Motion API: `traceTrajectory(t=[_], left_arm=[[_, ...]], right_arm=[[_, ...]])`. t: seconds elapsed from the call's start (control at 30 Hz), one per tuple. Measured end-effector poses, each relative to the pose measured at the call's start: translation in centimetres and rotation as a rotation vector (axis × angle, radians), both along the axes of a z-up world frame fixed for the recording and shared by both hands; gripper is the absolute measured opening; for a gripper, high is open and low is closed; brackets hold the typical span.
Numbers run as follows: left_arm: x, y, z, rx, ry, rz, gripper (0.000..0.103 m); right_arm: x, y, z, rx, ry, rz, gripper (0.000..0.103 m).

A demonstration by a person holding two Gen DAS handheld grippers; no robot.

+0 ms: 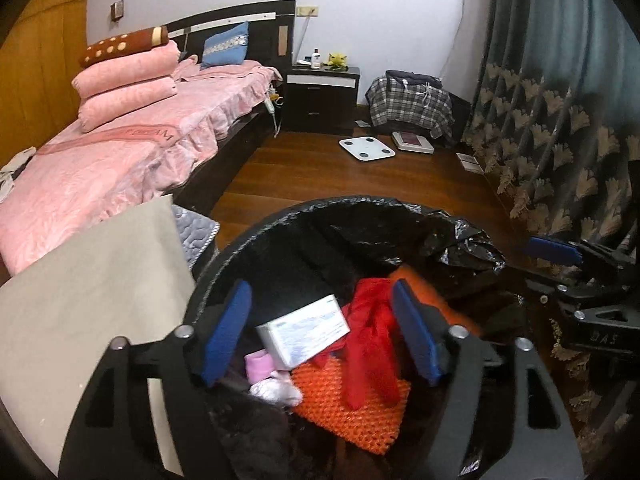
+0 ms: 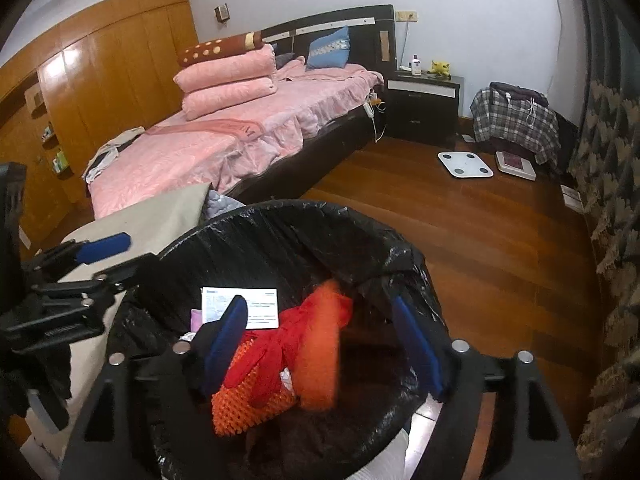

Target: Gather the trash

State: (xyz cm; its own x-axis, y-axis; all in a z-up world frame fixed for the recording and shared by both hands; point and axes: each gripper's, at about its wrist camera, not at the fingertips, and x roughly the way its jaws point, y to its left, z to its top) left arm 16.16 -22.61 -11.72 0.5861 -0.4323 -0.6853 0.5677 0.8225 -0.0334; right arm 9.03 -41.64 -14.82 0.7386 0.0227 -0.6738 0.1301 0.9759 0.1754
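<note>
Orange blurred piece (image 2: 320, 344) sharp-edged only from right wrist, bin (image 2: 280, 216) below.

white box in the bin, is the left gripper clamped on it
No, the left gripper stands open above the bin, and the white box lies loose among the trash between its blue fingers.

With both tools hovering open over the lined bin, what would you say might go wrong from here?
1. The black liner looks bunched and slipped on one side; further items might pull it inside.
2. The left tool and right tool hang close above the same bin, so they might collide.
3. The orange item looks blurred, perhaps mid-fall, and might land badly.
</note>
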Motion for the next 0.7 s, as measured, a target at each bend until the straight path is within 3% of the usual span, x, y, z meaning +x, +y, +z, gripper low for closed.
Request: traceTrajectory(t=[0.07, 0.37, 0.7], left_arm=[[-0.3, 0.7, 0.3, 0.003, 0.001, 0.009, 0.08], [-2.9, 4.2, 3.0, -0.017, -0.003, 0.059, 0.09], [-7.4, 9.2, 7.4, -0.046, -0.055, 0.148, 0.091]], right_arm=[[-0.6, 0.1, 0.2, -0.006, -0.005, -0.007, 0.085], [-2.7, 1.8, 3.5, 0.014, -0.071, 0.008, 0.097], [-5.9, 6.0, 9.5, 0.013, -0.176, 0.066, 0.097]])
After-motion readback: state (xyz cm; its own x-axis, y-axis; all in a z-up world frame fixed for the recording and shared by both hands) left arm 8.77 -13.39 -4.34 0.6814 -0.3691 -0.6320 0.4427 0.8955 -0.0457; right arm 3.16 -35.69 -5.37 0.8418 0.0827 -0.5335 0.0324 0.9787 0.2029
